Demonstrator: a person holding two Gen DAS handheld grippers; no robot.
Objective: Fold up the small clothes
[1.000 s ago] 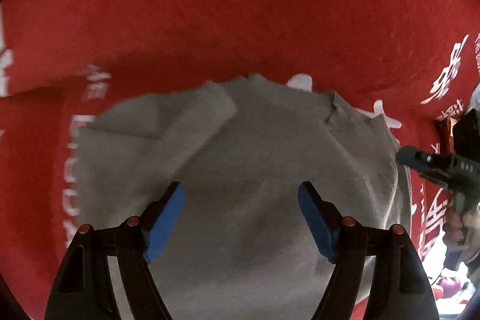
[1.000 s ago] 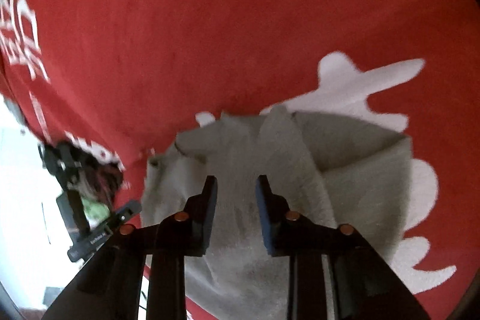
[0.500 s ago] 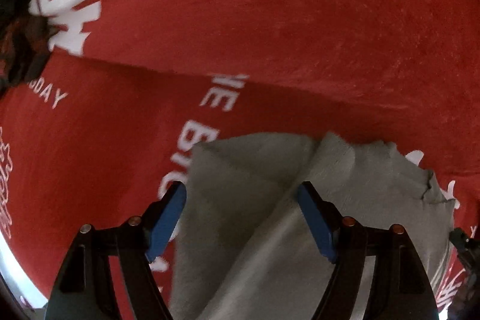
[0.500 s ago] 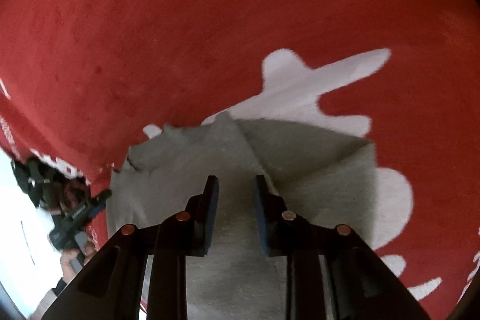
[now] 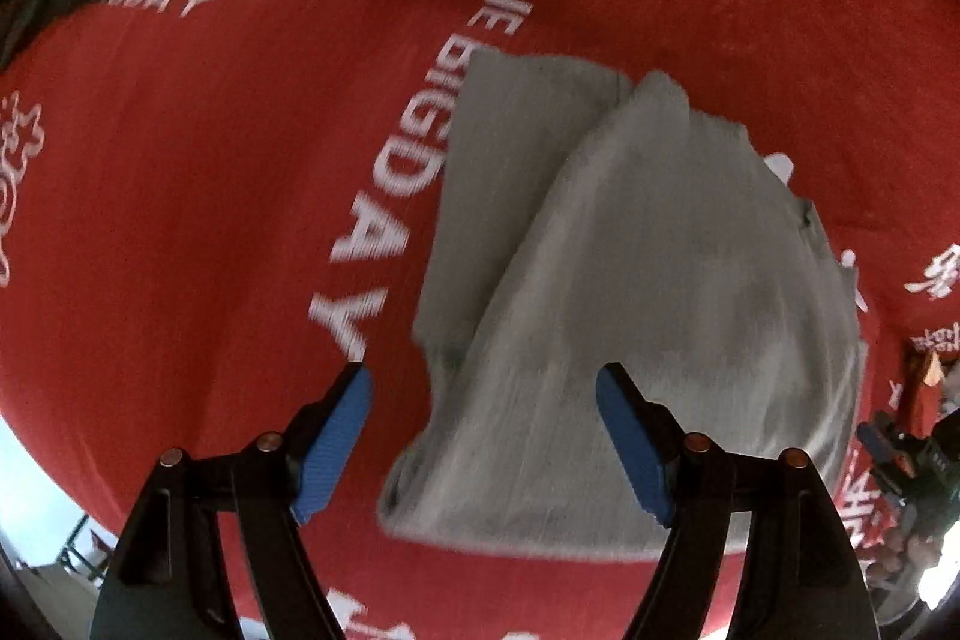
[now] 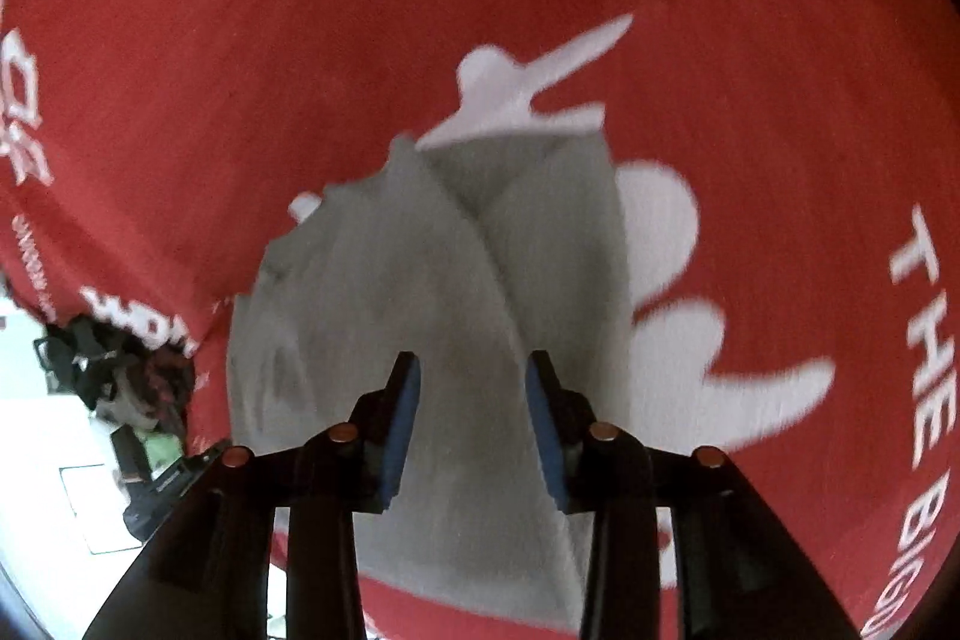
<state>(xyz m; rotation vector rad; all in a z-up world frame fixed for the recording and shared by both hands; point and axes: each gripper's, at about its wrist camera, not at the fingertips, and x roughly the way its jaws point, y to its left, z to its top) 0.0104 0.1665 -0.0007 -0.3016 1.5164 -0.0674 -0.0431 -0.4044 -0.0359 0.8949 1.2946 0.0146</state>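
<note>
A: Status of left gripper [image 5: 483, 433]?
B: Jaws spread wide, blue pads clear of everything. Nothing gripped. Seen low in the left wrist view, above the lower left edge of the grey garment [image 5: 636, 316].

A: Location of garment?
B: Lying on the red cloth [image 5: 240, 196] with white lettering. Centre to right of the left wrist view; one flap folded diagonally across the body, a second layer showing at upper left of the pile. Covers part of the white print. In the right wrist view, centre of frame, running down behind the fingers [image 6: 408, 400].

A: Right gripper [image 6: 471, 394]?
B: Jaws narrower than the left pair, just been opening. Grey fabric visible through the gap, but no pinch evident; pads not pressing on cloth. Nothing held.

A: Image quality?
B: Motion blur across both views; fine seams of garment not legible.

A: Other items?
B: Dark cluttered objects [image 6: 108, 370] at left edge of right wrist view, beyond the cloth's edge. Not identifiable.
</note>
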